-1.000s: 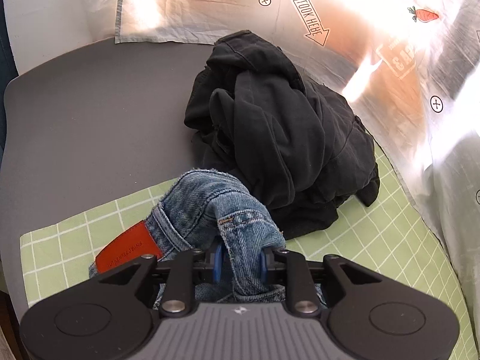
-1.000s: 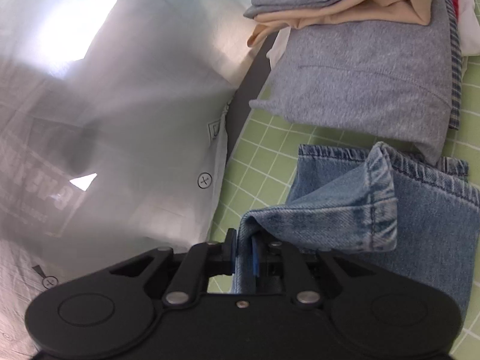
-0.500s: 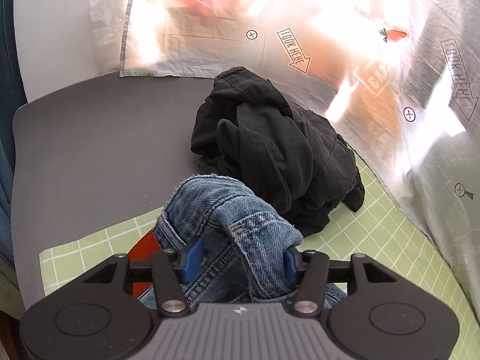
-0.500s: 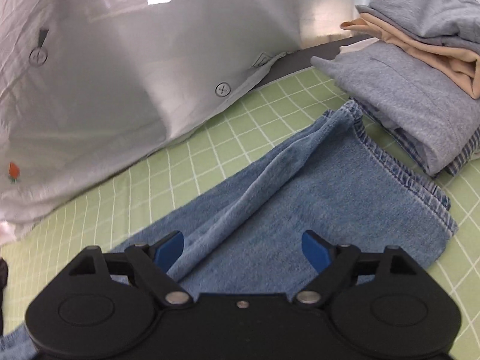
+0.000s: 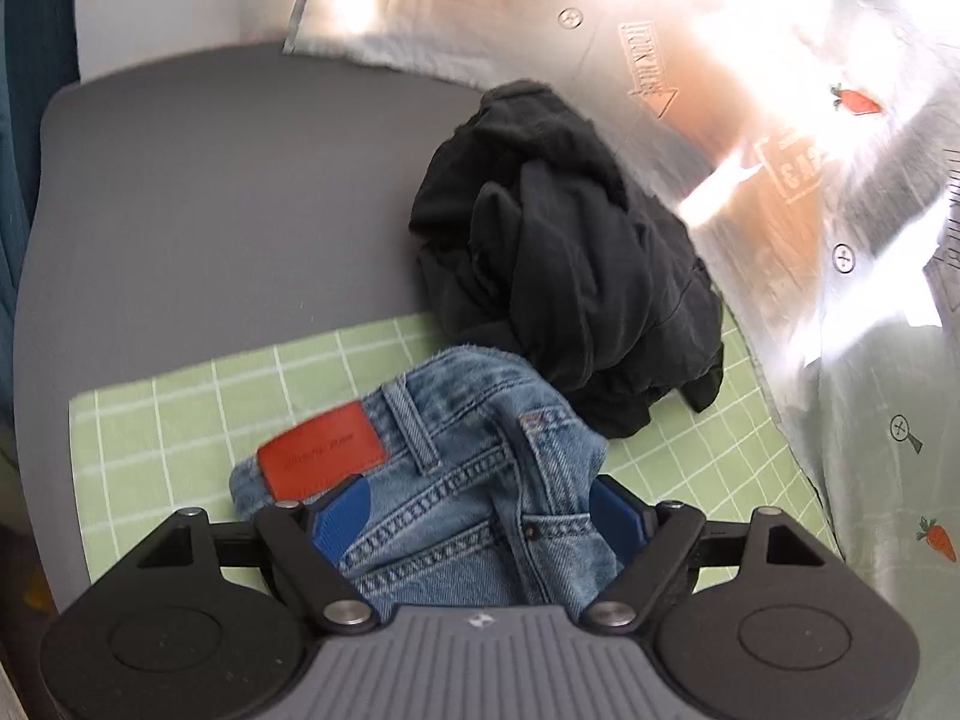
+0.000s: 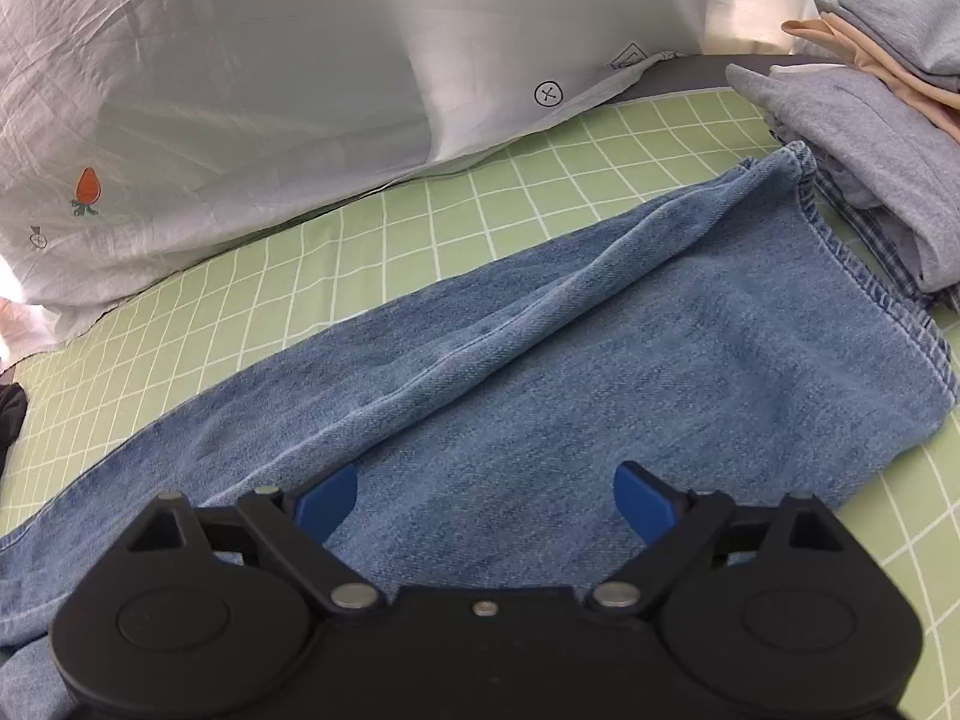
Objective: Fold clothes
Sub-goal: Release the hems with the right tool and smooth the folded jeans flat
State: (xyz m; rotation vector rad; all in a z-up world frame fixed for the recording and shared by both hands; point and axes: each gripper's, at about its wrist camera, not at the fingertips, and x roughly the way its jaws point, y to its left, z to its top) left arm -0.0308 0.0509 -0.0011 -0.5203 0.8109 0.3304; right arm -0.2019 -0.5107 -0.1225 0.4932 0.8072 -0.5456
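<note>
So, both your tongs spread wide, gripping nothing: left tongs (image 5: 474,513) straddle bunched jeans (image 6: 540,360) waistband, right tongs (image 6: 486,498) hover over leg laid flat on green grid mat (image 6: 420,228). Jeans only laid out lengthwise, no cross fold yet. Beyond: black garment (image 5: 564,264) crumpled, untouched. Far corner, folded stack (image 6: 870,114) done.

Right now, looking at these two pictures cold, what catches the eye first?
The blue jeans: one leg lies stretched flat across the green checked mat, with the open right gripper over it. Their waistband, with a red-orange patch, sits bunched between the left gripper's spread blue pads. Beyond it lies a crumpled black garment; folded grey clothes are stacked at the leg's hem.
</note>
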